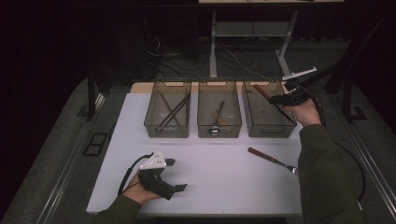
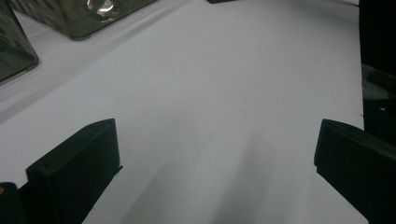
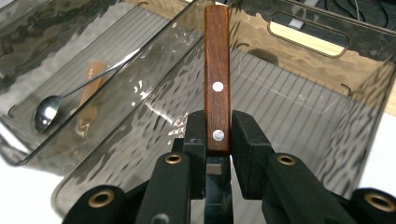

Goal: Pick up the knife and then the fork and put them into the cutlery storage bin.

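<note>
White bench (image 1: 219,177) carries three smoky bins: left bin (image 1: 167,109) holds dark sticks, middle bin (image 1: 219,109) a spoon (image 3: 46,112). Left gripper (image 1: 175,175) rests with fingers apart, empty. Right gripper (image 3: 218,140), fingers clamped on a wooden-handled utensil (image 3: 217,74), hangs over the right bin (image 1: 270,112); drop judged pending, and one fork (image 1: 273,160) remains on the bench.

Olive-green sleeves cover both forearms. The left gripper (image 1: 179,175) is black with a grey three-cornered plate (black cable trailing); the right gripper (image 3: 218,135) shows brass-coloured rivets.
</note>
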Demonstrator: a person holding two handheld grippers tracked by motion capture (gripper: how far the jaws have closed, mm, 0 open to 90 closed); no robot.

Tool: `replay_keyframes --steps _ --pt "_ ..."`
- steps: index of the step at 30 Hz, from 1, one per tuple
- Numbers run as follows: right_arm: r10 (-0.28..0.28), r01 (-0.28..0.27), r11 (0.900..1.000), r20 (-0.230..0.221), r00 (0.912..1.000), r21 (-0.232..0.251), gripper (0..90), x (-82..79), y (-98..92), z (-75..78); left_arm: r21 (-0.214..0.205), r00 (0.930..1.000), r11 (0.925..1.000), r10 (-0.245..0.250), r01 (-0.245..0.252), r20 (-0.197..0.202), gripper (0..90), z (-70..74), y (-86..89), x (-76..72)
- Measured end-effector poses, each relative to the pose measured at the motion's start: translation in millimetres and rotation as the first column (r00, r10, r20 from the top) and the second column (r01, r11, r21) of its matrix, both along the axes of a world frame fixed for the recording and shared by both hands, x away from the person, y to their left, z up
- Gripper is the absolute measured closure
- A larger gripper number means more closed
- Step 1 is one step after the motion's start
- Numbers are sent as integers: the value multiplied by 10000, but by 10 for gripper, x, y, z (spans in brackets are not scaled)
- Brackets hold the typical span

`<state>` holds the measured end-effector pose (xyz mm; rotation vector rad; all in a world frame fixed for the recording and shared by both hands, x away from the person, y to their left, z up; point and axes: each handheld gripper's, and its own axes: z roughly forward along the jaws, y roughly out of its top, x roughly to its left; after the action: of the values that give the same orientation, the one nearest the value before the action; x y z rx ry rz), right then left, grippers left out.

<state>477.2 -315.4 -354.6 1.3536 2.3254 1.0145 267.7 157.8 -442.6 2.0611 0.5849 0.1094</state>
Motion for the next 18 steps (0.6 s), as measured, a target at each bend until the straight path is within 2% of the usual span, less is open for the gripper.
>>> replay_keyframes --steps 3,6,8,9,10,12,13,18 --pt "-31 28 9996 -97 9999 -280 764 69 24 -59 -26 10000 10000 -16 16 -35 0 -6 -11 -2" --pt "-68 67 9998 -64 10000 -169 763 117 19 -138 -41 10000 10000 -49 48 -38 0 -3 -15 -6" --pt "-151 146 9994 -147 9998 -317 751 137 17 -205 -43 10000 10000 -62 61 -38 0 -3 -15 -6" --pt "-201 199 9994 -81 9998 -274 668 136 13 -219 -61 10000 10000 -61 61 -43 0 -3 -16 -6" --pt "-264 265 9996 -109 9996 119 567 133 1 -225 -64 10000 10000 -77 76 -39 0 -3 -17 -5" --pt "-402 396 9984 116 9991 407 505 102 -15 -202 -31 9999 9999 -120 120 -35 0 -3 -20 -8" --pt "-490 479 9978 249 9985 461 489 77 -18 -184 -37 9999 9999 -137 137 -24 0 -2 -22 -11" --pt "-235 205 9968 386 9990 771 470 -74 -47 -99 20 9999 9999 -163 163 -12 0 -2 -31 -13"
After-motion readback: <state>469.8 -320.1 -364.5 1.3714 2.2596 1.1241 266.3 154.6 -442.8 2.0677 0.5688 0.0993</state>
